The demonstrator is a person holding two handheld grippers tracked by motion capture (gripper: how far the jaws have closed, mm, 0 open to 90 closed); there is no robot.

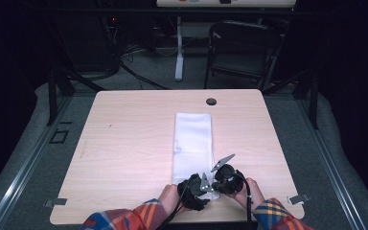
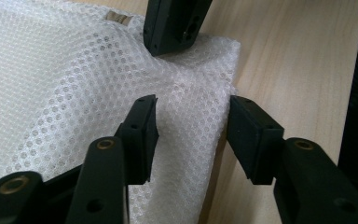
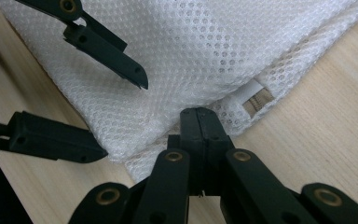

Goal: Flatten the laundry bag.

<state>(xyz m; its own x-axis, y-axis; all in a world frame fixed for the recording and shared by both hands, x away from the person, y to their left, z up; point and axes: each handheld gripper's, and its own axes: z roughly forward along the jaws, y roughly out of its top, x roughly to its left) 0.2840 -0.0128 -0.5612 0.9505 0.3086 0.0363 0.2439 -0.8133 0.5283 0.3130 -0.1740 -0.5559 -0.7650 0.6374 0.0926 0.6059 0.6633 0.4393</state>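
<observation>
Both grippers work the near edge of the table (image 1: 124, 143), where the folded white mesh bag (image 1: 191, 143) lies. Right gripper (image 3: 199, 122) is clamped on its near edge; left gripper (image 2: 192, 128) straddles the corner, unclosed. Thin mesh may slip free or only the top layer get caught.

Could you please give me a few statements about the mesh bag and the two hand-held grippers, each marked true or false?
1. The white mesh bag lies folded on the wooden table. True.
2. The right hand-held gripper is wide open. False: its jaws are shut at the bag's edge.
3. The left hand-held gripper has a corner of the bag between its jaws. True.
4. The bag lies at the table's far left edge. False: it lies near the middle.
</observation>
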